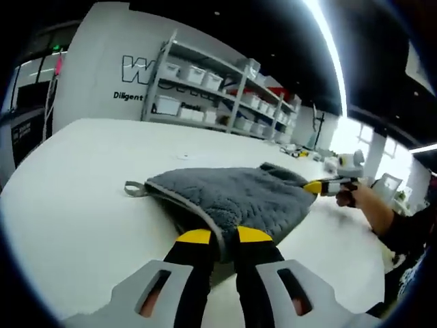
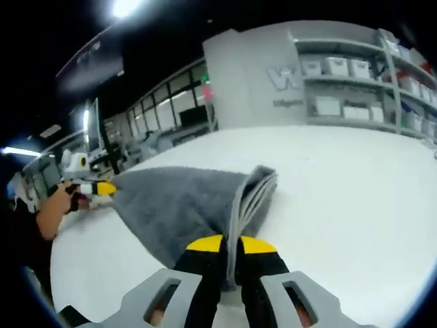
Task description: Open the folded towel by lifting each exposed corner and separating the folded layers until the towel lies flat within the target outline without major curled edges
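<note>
Both tools, left tool [image 1: 225,237] and right tool [image 2: 231,244], pinch towel [image 1: 235,196] corners; uneven pulling may bunch it toward 12 o'clock on the worktop [image 1: 82,205].

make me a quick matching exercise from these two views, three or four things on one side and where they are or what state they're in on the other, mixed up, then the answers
Things:
1. towel
2. left gripper
3. hanging loop
4. shelves

States or places:
A. stands by the far wall, holding white bins
B. grey, held up off the white table, layers parting
C. lies on the table at a towel corner
D. shut on the towel's near edge

Pairs: 1-B, 2-D, 3-C, 4-A
</note>
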A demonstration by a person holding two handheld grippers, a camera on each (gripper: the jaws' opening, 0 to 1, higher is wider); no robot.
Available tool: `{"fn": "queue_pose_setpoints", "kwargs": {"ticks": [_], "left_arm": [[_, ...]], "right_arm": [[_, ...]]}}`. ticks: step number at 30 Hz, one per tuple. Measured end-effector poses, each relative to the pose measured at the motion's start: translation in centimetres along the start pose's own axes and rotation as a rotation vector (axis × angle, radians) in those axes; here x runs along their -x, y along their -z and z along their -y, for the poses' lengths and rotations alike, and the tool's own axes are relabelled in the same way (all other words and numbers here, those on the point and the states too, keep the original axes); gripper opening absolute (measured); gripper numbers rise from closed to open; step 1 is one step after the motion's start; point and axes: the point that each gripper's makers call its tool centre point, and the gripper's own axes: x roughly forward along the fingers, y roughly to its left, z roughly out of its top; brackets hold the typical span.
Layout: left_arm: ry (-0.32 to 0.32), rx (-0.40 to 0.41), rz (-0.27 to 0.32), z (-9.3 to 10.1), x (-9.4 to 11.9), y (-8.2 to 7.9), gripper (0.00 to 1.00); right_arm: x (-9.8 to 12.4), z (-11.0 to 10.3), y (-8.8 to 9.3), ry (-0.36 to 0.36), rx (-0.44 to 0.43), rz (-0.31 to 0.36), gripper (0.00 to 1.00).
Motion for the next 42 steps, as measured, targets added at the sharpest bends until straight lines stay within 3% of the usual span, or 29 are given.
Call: {"fn": "queue_pose_setpoints", "kwargs": {"ticks": [6, 17, 32, 42], "left_arm": [[-0.015, 0.013, -0.031, -0.7, 0.9, 1.6, 0.1], [-0.002, -0.018, -0.056, 0.3, 2.4, 3.2, 0.11], [-0.028, -0.061, -0.059, -0.2, 2.5, 3.3, 0.11], [-0.022, -0.054, -0.069, -1.1, 1.9, 2.9, 0.12]], "right_arm": [[0.1, -0.7, 0.7, -0.008, 0.018, -0.016, 0.03], [2.1, -2.0, 2.1, -0.014, 0.027, -0.016, 0.04], [2.6, -2.0, 2.6, -0.03, -0.024, 0.008, 0.05], [3.0, -2.6, 2.9, -0.01, 0.057, -0.005, 0.05]]}}
